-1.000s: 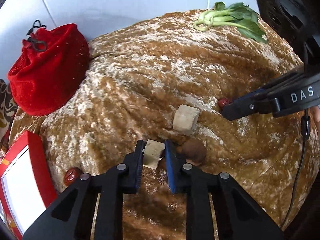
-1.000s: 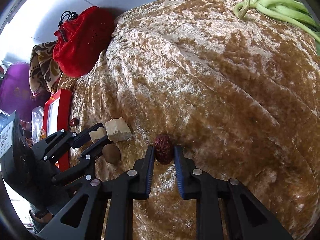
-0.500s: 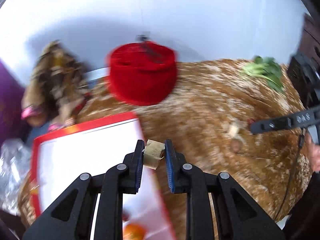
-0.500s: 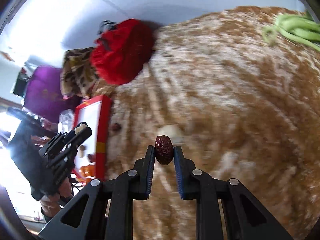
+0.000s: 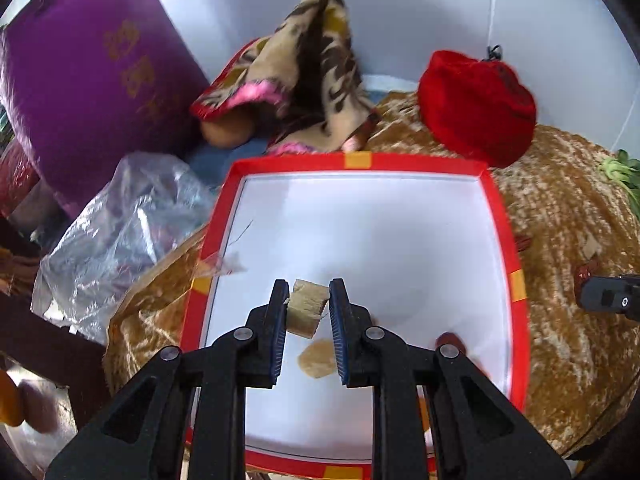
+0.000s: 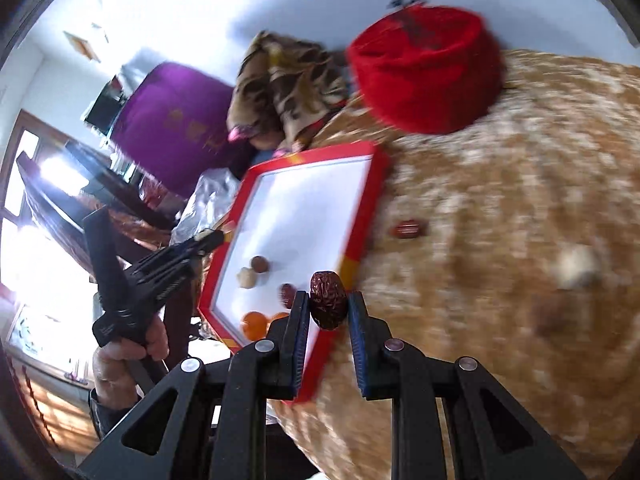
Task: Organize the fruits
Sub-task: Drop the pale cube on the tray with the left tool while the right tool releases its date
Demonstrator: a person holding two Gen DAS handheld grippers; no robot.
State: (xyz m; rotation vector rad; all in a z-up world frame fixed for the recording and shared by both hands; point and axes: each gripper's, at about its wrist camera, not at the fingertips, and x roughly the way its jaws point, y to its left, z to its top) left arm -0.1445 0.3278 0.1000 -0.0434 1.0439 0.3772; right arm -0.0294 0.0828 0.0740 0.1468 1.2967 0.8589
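Though beside tray (image 5: 496, 200) (red), pouch (image 5: 476, 108)

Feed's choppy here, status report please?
Left gripper shut on tan fibrous chunk, over red-rimmed white tray. Right gripper shut on wrinkled red date. Path clear.

**Bright window, white wall, cluttered corner**

A plain white wall (image 5: 400, 8) fills twelve o'clock. A brown mottled plush cover (image 6: 520, 208) spreads at three. At ten a purple cushion (image 5: 92, 80) leans beside a patterned blanket (image 5: 312, 64). In the right wrist view, glaring windows (image 6: 28, 240) and dark wooden furniture (image 6: 60, 188) sit at nine.
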